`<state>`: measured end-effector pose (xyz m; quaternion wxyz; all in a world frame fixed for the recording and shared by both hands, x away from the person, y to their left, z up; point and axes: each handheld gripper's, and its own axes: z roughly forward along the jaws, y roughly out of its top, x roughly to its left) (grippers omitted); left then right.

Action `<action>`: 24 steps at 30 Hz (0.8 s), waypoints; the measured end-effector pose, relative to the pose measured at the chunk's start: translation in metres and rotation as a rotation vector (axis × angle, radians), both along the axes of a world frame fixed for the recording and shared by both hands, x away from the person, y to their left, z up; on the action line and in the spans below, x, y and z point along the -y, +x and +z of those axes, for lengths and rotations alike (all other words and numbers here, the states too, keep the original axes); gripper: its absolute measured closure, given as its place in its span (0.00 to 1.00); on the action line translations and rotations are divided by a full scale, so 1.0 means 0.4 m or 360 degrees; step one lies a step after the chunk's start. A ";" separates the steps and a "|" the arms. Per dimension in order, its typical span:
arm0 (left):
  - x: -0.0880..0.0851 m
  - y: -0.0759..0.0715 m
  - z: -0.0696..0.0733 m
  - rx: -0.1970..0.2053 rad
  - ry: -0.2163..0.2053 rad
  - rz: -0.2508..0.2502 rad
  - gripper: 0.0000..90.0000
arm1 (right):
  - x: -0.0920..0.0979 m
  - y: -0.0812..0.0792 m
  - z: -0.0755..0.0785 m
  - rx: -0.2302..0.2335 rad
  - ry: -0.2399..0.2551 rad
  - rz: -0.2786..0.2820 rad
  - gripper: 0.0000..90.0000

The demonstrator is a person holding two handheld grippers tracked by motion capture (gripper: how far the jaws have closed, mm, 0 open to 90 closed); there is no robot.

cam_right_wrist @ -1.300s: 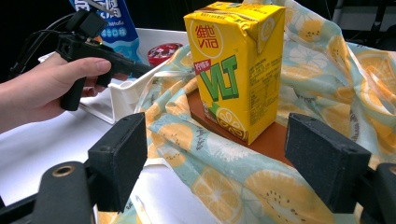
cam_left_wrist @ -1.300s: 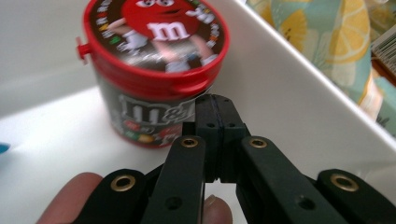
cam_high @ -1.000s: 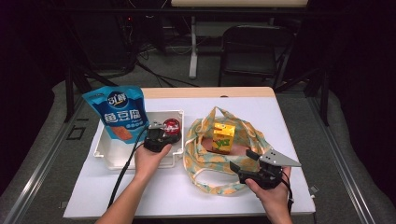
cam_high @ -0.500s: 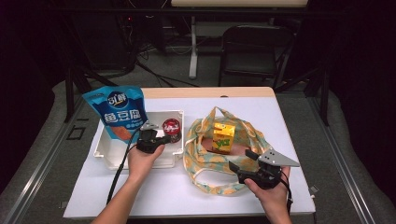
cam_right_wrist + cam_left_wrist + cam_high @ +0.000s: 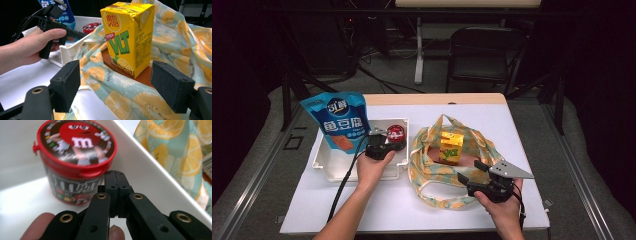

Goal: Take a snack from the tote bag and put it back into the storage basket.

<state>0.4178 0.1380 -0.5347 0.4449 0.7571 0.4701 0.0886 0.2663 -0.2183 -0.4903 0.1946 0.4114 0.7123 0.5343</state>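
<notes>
A red-lidded M&M's tub point(image 5: 395, 134) point(image 5: 75, 157) stands in the white tray point(image 5: 332, 167) point(image 5: 155, 177). My left gripper point(image 5: 387, 144) point(image 5: 115, 173) is shut on nothing, its tips just short of the tub's side. A yellow drink carton point(image 5: 451, 146) point(image 5: 127, 37) stands upright on a brown base inside the citrus-print tote bag point(image 5: 432, 170) point(image 5: 125, 100). My right gripper point(image 5: 471, 171) point(image 5: 115, 85) hovers at the bag's near right rim, open. Its jaws have just been closing a little. Bag cloth lies under the gap and the pads touch nothing.
A blue snack pouch point(image 5: 337, 120) point(image 5: 67, 15) stands upright at the tray's far left. The white tabletop point(image 5: 402, 205) has free room along the front edge. A black chair point(image 5: 482, 55) stands beyond the table.
My left gripper has shifted slightly to the left beside the tub. The right hand has kept still.
</notes>
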 end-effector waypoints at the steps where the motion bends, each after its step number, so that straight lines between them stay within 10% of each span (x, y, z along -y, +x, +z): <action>1: 0.002 0.002 0.001 0.0001 0.0001 0.0004 1.00 | 0.000 0.000 0.000 0.0000 0.0002 -0.0004 0.27; 6: -0.007 -0.020 0.018 0.0012 -0.0032 -0.0042 0.97 | 0.001 0.002 -0.001 -0.0002 -0.0003 -0.0008 0.27; 11: -0.051 -0.047 0.026 0.0096 0.0094 0.0014 1.00 | 0.005 0.002 0.002 0.0008 0.0014 -0.0019 0.27; 16: -0.085 -0.026 0.024 0.0066 0.0010 0.0148 1.00 | 0.002 0.000 0.005 0.0010 -0.0005 -0.0013 0.27; 24: -0.066 -0.018 0.016 0.0074 -0.0012 0.0140 1.00 | 0.003 0.005 0.000 0.0003 -0.0001 -0.0018 0.28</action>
